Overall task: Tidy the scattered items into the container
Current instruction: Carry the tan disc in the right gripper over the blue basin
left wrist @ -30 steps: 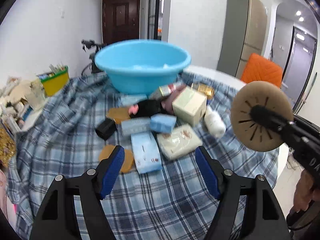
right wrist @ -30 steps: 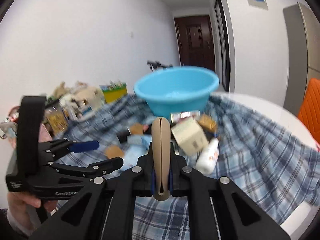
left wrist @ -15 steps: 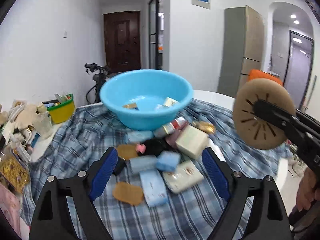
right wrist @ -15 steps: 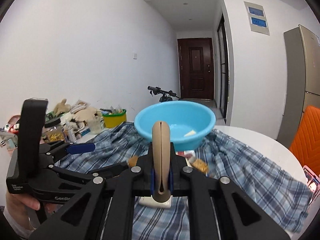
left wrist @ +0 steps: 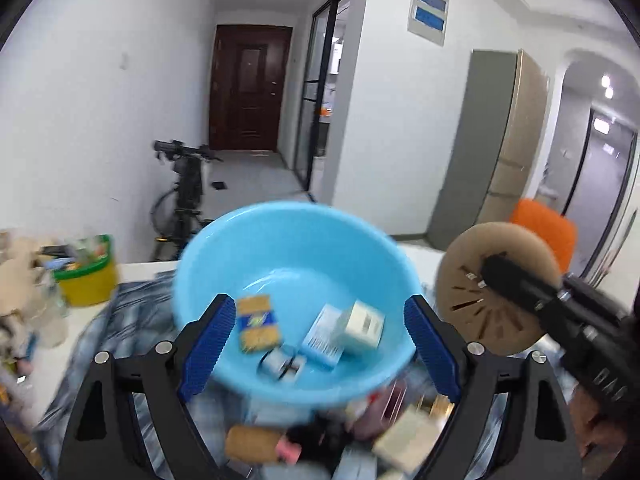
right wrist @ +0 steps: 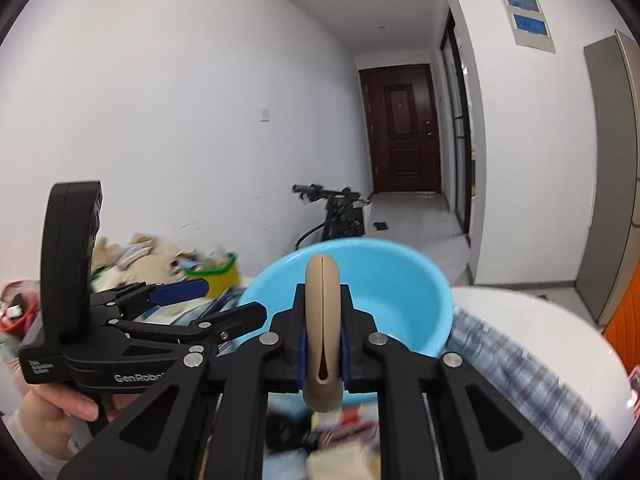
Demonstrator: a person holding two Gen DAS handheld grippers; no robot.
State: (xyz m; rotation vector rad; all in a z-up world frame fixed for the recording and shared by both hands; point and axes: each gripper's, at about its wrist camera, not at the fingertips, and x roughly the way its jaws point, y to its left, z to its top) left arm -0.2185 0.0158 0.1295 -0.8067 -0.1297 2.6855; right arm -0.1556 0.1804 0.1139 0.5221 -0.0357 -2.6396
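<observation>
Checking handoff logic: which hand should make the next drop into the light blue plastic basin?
Right. The right claw is shut on the round tan slotted disc just short of the light blue plastic basin. The left claw is open and empty.

"GenRobo…" in white on left gripper (right wrist: 208,308) body; rest cut off.

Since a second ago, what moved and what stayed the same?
Both grippers rose and came forward to the blue basin, so its inside now shows, with boxes lying in it. The left gripper is open and empty, as before. The right gripper still clamps the round tan disc. Nothing was picked up or dropped. The pile on the checked cloth stayed put.
</observation>
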